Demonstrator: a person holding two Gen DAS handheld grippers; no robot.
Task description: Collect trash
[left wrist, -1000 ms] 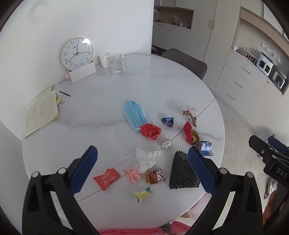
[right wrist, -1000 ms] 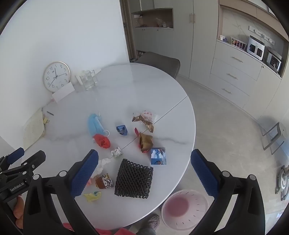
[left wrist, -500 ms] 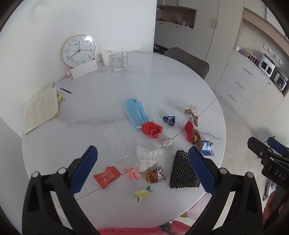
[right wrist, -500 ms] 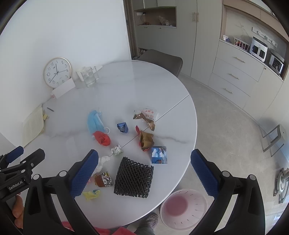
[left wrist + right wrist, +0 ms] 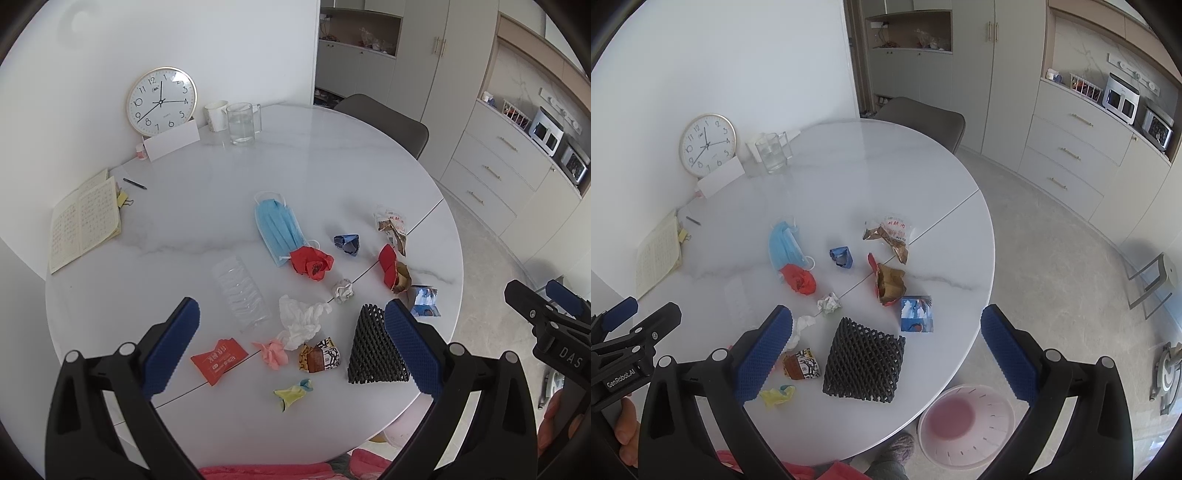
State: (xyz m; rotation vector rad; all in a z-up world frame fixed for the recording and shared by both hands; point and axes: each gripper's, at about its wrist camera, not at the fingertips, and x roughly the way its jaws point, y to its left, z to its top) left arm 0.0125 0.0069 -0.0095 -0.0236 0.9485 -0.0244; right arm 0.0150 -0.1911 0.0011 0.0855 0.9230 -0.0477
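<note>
White marble formed the round table (image 5: pixel 332 155), and the trash lay scattered over its near half. The left gripper (image 5: pixel 291 347) hung above that litter with its blue-padded fingers (image 5: pixel 171 350) spread wide apart and holding nothing; between them in its view lay a crumpled white tissue (image 5: pixel 301 321), a pink paper scrap (image 5: pixel 274 352), a brown-and-white printed wrapper (image 5: pixel 319 358), a flat red sachet (image 5: pixel 218 360) and a yellow twisted scrap (image 5: pixel 292 393). A black foam mesh sleeve (image 5: pixel 373 354) lay just beside its right finger. A blue pleated face mask (image 5: pixel 279 229) and a crumpled red paper ball (image 5: pixel 312 263) touched each other farther out, well beyond the fingertips. The right gripper (image 5: pixel 886 354) likewise stood wide open and empty, with the mesh sleeve (image 5: pixel 865 365) lying between its fingers and a blue-and-white printed carton (image 5: pixel 916 314) just beyond. A pink round plastic bin (image 5: pixel 967 424) stood on the floor below the table's edge, near the right finger.
</note>
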